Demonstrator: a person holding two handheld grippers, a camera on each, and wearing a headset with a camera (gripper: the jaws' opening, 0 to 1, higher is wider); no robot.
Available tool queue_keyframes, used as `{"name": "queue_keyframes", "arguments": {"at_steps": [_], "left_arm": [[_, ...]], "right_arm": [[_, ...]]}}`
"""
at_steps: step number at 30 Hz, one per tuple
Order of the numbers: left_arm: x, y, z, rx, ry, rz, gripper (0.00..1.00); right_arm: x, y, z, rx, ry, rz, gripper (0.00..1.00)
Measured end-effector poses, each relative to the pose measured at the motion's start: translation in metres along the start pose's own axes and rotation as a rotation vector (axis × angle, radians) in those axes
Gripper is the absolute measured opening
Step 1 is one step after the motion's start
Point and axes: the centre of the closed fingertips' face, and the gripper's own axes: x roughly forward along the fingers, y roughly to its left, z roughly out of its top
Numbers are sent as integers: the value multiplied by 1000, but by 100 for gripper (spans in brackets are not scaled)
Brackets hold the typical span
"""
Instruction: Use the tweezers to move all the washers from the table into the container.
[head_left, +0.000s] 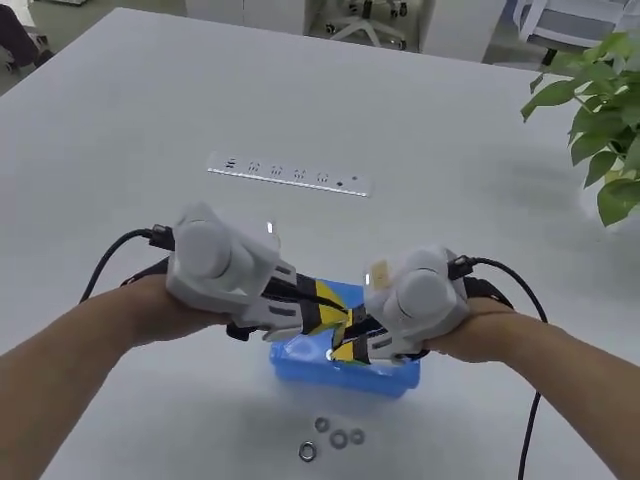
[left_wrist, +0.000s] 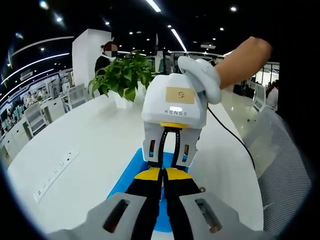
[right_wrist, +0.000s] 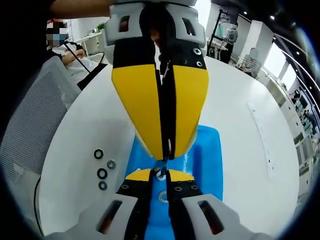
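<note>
A blue container (head_left: 340, 372) sits on the white table, and both grippers meet tip to tip above it. My left gripper (right_wrist: 164, 156) comes in from the top of the right gripper view, yellow jaws shut on thin tweezers (right_wrist: 160, 165). Only the tweezers' tips stick out, and a small washer (right_wrist: 161, 175) sits right at them. My right gripper (right_wrist: 160, 176) has its jaws drawn together just below. One washer (right_wrist: 163, 196) lies inside the container. Several loose washers (head_left: 338, 438) lie on the table in front of it.
A white power strip (head_left: 288, 175) lies farther back on the table. A potted plant (head_left: 600, 110) stands at the right edge. A person sits past the table in the right gripper view. Black cables trail from both grippers.
</note>
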Motion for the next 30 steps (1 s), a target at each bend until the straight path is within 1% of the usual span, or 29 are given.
{"name": "queue_keyframes", "arguments": {"at_steps": [12,18,21,25,30], "left_arm": [[-3,-3,13,2,-10,1,5],[-5,-6,23,1,-19,1,5],[-6,-9,28,3,-22,-2,5],[-7,-13,32,6,-23,-6,5],[-6,-20,39,14,-26,-13,5]], "right_arm": [[-13,0,4,9,-18,-29,13],[-23,1,8,15,-30,-53,16],[-30,3,10,30,-44,-67,17],[-39,5,12,44,-53,-88,19],[-51,9,13,68,-70,-112,21]]}}
